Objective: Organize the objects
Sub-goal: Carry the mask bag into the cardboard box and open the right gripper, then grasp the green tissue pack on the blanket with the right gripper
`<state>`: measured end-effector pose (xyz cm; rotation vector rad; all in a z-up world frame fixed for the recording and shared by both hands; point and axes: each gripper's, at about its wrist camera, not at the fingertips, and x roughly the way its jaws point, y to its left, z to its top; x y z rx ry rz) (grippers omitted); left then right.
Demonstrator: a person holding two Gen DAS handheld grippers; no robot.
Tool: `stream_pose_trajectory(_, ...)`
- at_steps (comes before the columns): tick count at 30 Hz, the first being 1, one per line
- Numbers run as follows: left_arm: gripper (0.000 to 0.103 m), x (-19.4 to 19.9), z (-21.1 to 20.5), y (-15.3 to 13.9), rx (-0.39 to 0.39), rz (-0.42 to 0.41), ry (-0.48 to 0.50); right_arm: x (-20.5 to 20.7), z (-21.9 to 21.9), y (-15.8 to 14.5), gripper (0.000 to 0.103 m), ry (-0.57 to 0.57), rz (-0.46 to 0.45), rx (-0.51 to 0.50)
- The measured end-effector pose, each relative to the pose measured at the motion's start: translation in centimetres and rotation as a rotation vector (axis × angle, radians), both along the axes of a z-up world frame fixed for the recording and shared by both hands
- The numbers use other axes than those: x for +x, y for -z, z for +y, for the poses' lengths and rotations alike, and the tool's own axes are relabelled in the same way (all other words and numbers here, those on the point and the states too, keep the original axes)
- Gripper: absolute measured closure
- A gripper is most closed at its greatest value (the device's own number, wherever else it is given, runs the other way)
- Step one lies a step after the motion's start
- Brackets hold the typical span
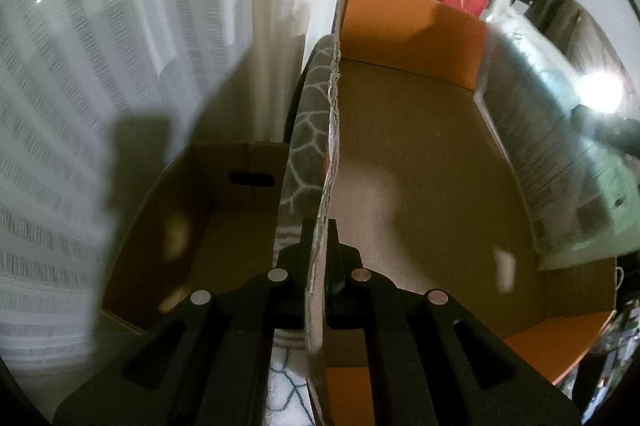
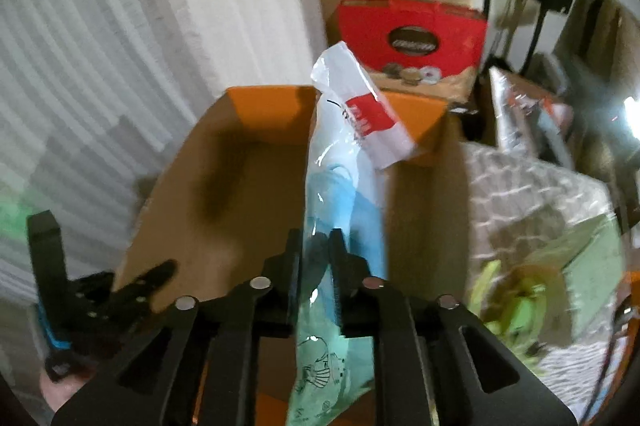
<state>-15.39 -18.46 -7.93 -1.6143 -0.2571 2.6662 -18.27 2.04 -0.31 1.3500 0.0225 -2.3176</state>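
Your right gripper (image 2: 316,246) pinches a long plastic packet (image 2: 348,162), pointing away over the open cardboard box (image 2: 224,194). Your left gripper (image 1: 319,238) clamps the box's wall.

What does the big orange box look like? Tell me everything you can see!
The orange box is a big open cardboard carton: orange on its flaps and outside, plain brown inside, and nothing lies on the floor you can see. The left gripper has its jaws pinched on the near wall's ragged top edge. The right gripper holds a plastic package above the opening. A grey patterned cloth lies against one side.
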Motion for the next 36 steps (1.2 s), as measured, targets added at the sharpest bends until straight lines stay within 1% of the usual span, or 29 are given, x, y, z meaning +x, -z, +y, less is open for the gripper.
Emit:
stream_pose_trajectory(2,0.1,0.0,-0.1,0.1,0.003,0.0,0.0,-0.1,-0.5,0.5,0.084,-0.007,-0.04,-0.053)
stream_pose_trajectory(4,0.1,-0.1,-0.2,0.1,0.006,0.0,-0.001,-0.1,-0.7,0.8,0.079,-0.029,-0.072,-0.098)
stream_pose_trajectory(6,0.1,-0.2,-0.3,0.1,0.003,-0.001,0.001,0.2,-0.5,0.5,0.067,-0.044,-0.068,-0.106)
stream_pose_trajectory(10,0.1,-0.2,-0.3,0.1,0.001,-0.002,0.004,0.7,1.0,-0.8,0.058,-0.056,-0.033,-0.111)
stream_pose_trajectory(12,0.1,-0.2,-0.3,0.2,0.004,0.0,0.004,1.0,1.9,-1.4,0.055,-0.06,-0.014,-0.105)
stream_pose_trajectory(19,0.1,0.0,-0.4,0.2,0.002,0.0,0.003,1.9,7.1,-3.3,0.043,-0.036,0.043,-0.075)
stream_pose_trajectory(21,0.1,0.0,-0.4,0.2,0.003,0.0,0.003,2.0,8.1,-3.5,0.039,-0.023,0.061,-0.056)
stream_pose_trajectory(25,0.1,0.0,-0.3,0.1,0.008,-0.003,0.0,2.4,10.6,-3.7,0.035,-0.005,0.082,-0.03)
stream_pose_trajectory(29,0.1,0.1,-0.3,0.1,0.004,-0.002,0.0,3.1,12.4,-3.8,0.025,0.0,0.102,-0.016)
stream_pose_trajectory(36,0.1,0.1,-0.3,0.1,0.004,-0.002,0.0,4.8,14.7,-3.1,0.022,-0.01,0.11,0.019)
